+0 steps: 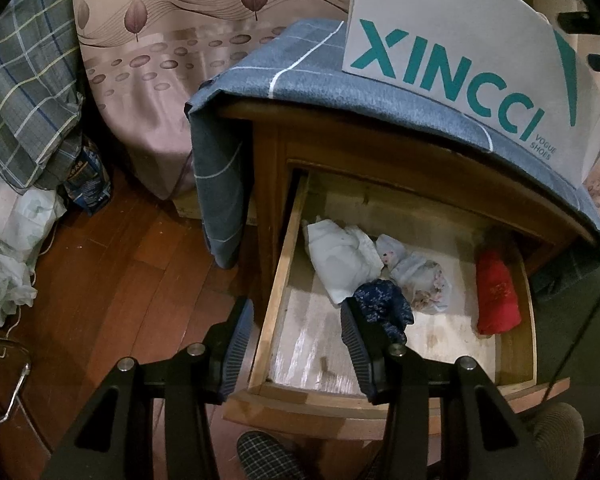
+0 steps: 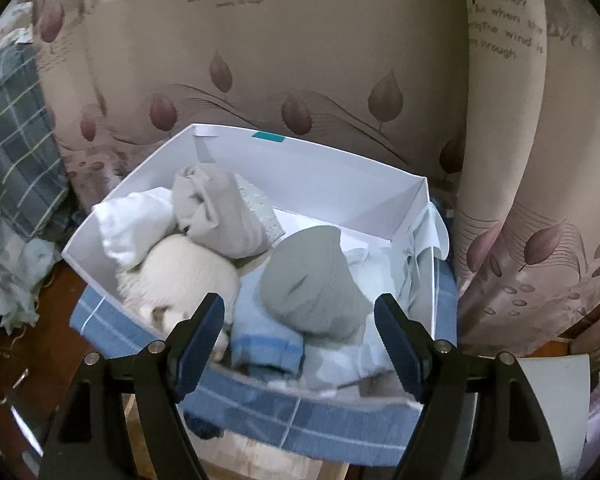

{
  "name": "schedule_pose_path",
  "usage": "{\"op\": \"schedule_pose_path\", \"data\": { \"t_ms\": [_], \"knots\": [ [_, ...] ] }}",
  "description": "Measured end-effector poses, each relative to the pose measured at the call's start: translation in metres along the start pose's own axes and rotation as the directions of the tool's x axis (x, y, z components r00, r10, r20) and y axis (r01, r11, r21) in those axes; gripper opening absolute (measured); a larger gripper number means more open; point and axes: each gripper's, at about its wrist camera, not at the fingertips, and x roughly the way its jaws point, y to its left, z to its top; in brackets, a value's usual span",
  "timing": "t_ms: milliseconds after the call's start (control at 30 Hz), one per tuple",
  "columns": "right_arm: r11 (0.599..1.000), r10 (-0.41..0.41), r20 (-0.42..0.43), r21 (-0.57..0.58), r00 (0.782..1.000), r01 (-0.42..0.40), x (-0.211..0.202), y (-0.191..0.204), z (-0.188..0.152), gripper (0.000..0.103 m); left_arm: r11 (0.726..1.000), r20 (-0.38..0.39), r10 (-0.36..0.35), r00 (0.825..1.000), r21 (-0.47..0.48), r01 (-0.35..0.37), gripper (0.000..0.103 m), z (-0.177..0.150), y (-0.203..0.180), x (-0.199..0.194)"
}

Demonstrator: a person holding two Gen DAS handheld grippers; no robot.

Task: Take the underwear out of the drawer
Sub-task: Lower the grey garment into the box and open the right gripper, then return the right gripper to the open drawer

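Observation:
The wooden drawer [image 1: 283, 268] stands pulled out of the nightstand [image 1: 266, 168]. Inside it lie a white folded piece [image 1: 340, 260], a pale flowered piece [image 1: 418, 280], a dark blue patterned piece [image 1: 384, 306] and a red piece [image 1: 496, 292]. My left gripper [image 1: 296, 308] hovers open over the drawer's left side, holding nothing, its right finger next to the dark blue piece. In the right wrist view a white box [image 2: 332, 176] holds several folded garments, a grey one [image 2: 312, 280] nearest. My right gripper [image 2: 299, 304] hangs open just above the grey one, pads off it.
The white box [image 1: 440, 40] sits on a blue checked cloth [image 1: 300, 68] draped over the nightstand. A leaf-patterned curtain [image 2: 300, 60] hangs behind. Plaid bedding [image 1: 24, 92] is piled at left over the wooden floor [image 1: 112, 280]. A checked slipper [image 1: 268, 456] shows below the drawer front.

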Motion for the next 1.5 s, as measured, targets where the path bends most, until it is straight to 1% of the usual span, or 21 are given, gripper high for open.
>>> {"op": "schedule_pose_path", "data": {
  "t_ms": [100, 200, 300, 400, 600, 700, 800, 967, 1133, 1267, 1500],
  "knots": [
    [1.0, 0.017, -0.003, -0.021, 1.0, -0.017, -0.012, 0.001, -0.011, 0.075, 1.0, -0.003, 0.002, 1.0, 0.001, -0.002, 0.047, 0.0, 0.0, 0.001],
    [0.998, 0.042, -0.013, -0.037, 0.999, -0.043, -0.023, 0.0, -0.029, 0.075, 1.0, -0.006, 0.007, 1.0, 0.005, -0.007, 0.047, 0.0, -0.001, 0.002],
    [0.998, 0.064, -0.028, -0.026, 0.998, -0.065, -0.03, -0.006, -0.052, 0.075, 1.0, -0.008, 0.011, 1.0, 0.012, -0.011, 0.047, 0.0, -0.002, 0.002],
    [0.997, 0.075, -0.06, -0.002, 0.995, -0.076, -0.034, -0.016, -0.08, 0.075, 1.0, -0.009, 0.017, 1.0, 0.016, -0.017, 0.047, 0.0, -0.002, 0.003],
    [0.998, 0.062, -0.14, 0.02, 0.988, -0.06, -0.029, -0.033, -0.133, 0.076, 1.0, -0.011, 0.022, 1.0, 0.014, -0.022, 0.047, 0.0, -0.002, 0.003],
    [0.999, 0.041, -0.19, 0.013, 0.981, -0.039, -0.018, -0.039, -0.156, 0.076, 1.0, -0.011, 0.022, 1.0, 0.018, -0.022, 0.047, 0.001, -0.003, 0.004],
    [0.999, 0.037, -0.238, 0.01, 0.971, -0.035, -0.003, -0.041, -0.175, 0.076, 1.0, -0.014, 0.017, 1.0, 0.008, -0.016, 0.047, 0.001, -0.003, 0.005],
    [0.998, 0.024, -0.281, -0.047, 0.959, -0.038, 0.024, -0.034, -0.197, 0.076, 1.0, -0.016, 0.015, 1.0, 0.004, -0.015, 0.047, 0.002, -0.001, 0.005],
    [0.992, 0.007, -0.303, -0.114, 0.953, -0.044, 0.052, -0.021, -0.21, 0.075, 1.0, -0.018, 0.012, 1.0, -0.004, -0.012, 0.047, 0.003, 0.0, 0.006],
    [0.983, -0.01, -0.336, -0.174, 0.942, -0.052, 0.077, -0.013, -0.216, 0.075, 1.0, -0.021, 0.004, 1.0, -0.011, -0.005, 0.047, 0.002, 0.003, 0.006],
    [0.945, -0.089, -0.405, -0.324, 0.91, -0.052, 0.131, 0.002, -0.226, 0.075, 1.0, -0.023, 0.002, 1.0, -0.012, -0.002, 0.047, 0.002, 0.005, 0.007]
  ]
}}
